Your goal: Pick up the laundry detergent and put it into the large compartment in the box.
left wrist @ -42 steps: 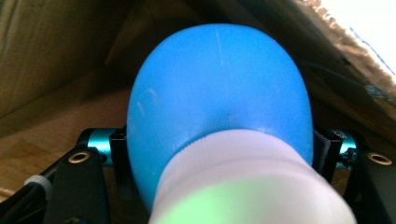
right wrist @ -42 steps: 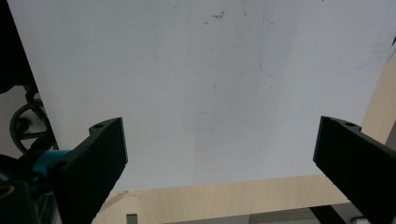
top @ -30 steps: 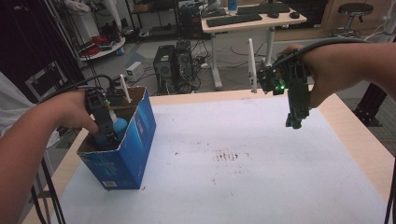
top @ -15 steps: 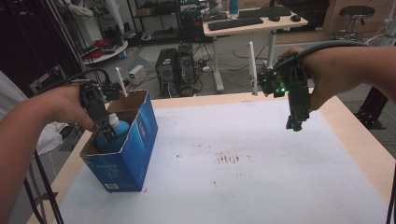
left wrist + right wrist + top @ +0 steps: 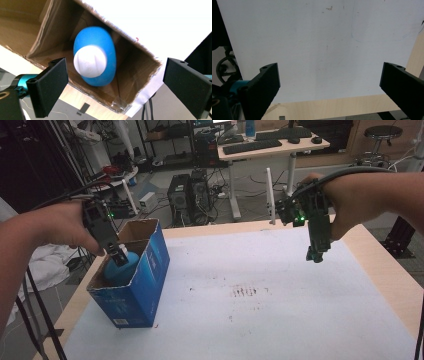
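Left gripper (image 5: 115, 82) hangs over the open blue cardboard box (image 5: 145, 285) — jaws wide, blue white-capped bottle (image 5: 96, 58) inside; right gripper (image 5: 329, 82) hovers above the white table sheet (image 5: 260, 290), jaws wide.

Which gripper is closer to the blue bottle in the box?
Left. The left gripper hangs right over the blue bottle in the box, jaws open. The right gripper hovers far across the table.

Box (image 5: 142, 285) walls hem bottle (image 5: 96, 56); table (image 5: 280, 300) seemingly open
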`<state>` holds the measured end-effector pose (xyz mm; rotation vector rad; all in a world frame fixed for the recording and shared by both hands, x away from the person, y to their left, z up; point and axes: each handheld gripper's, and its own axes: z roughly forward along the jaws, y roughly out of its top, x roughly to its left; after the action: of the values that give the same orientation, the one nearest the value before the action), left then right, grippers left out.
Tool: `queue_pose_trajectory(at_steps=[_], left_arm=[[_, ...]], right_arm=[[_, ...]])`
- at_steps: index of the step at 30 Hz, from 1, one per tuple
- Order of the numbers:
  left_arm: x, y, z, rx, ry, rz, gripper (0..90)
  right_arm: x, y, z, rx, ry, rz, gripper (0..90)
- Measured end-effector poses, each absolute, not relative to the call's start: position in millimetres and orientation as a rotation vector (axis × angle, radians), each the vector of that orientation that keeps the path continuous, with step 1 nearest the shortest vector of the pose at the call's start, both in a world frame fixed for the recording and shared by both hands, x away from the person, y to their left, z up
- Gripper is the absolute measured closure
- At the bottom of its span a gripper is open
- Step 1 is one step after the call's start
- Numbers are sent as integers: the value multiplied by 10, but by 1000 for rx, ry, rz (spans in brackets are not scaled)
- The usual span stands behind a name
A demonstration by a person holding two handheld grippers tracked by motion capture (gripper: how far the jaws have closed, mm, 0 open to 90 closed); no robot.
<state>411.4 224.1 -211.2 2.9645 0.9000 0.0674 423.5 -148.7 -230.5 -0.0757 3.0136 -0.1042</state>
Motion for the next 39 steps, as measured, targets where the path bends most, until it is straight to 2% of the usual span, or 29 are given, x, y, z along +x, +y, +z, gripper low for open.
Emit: queue_pose_trajectory(at_steps=[3,8,14,21,27,39], left_arm=[[4089,2135,-2053,2977,862,78,25],[4048,1916,-1972,2994,780,78,17],[3988,1594,-1956,3049,574,42,16],[3951,1262,-2080,3124,424,-2,17],[3982,1059,-2226,3118,330,-3,17],[4056,915,-2523,3113,242,-20,17]], right_arm=[[4236,-1489,-2299,-75,3014,-97,19],[4230,-1495,-2298,-73,3015,-100,19],[4233,-1501,-2313,-73,3020,-97,19],[4234,-1500,-2306,-65,3028,-93,19],[4248,-1502,-2276,-48,3034,-84,19],[4222,-1485,-2164,-26,3024,-51,19]])
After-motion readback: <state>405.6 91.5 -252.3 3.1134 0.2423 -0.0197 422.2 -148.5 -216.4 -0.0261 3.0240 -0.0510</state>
